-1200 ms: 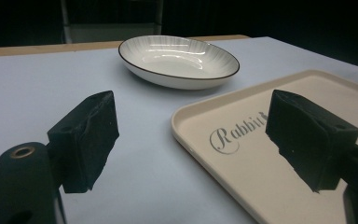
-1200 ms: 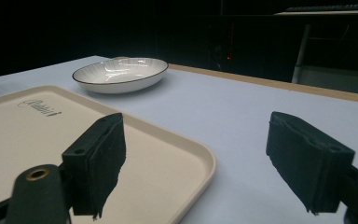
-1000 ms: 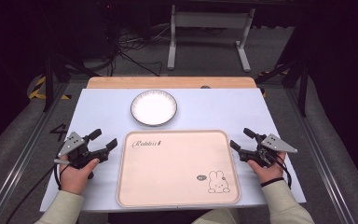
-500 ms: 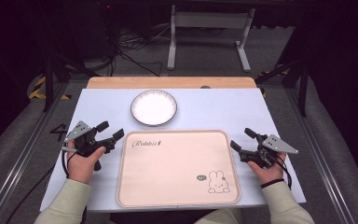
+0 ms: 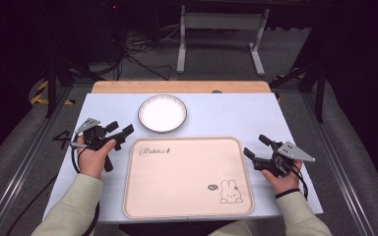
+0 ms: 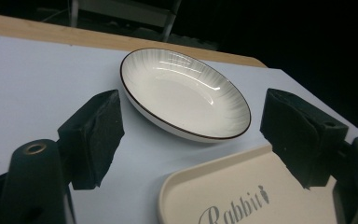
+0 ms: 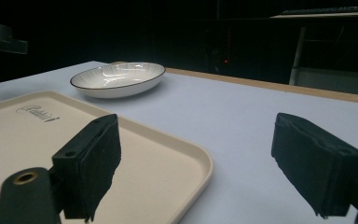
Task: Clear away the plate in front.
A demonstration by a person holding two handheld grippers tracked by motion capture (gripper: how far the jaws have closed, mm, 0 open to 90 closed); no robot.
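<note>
Nearest me, the cream rabbit tray (image 5: 188,177) lies between 2 grippers. The right gripper (image 5: 255,146) rests beside it, jaws spread and empty; the left gripper (image 5: 119,131) gapes toward the white dish (image 5: 162,113) beyond.

Right gripper (image 7: 193,168): jaws spread wide, nothing between them. Beige tray (image 7: 158,163) lies beneath the left jaw. White bowl (image 7: 119,79) sits beyond the tray, just past its far edge.
</note>
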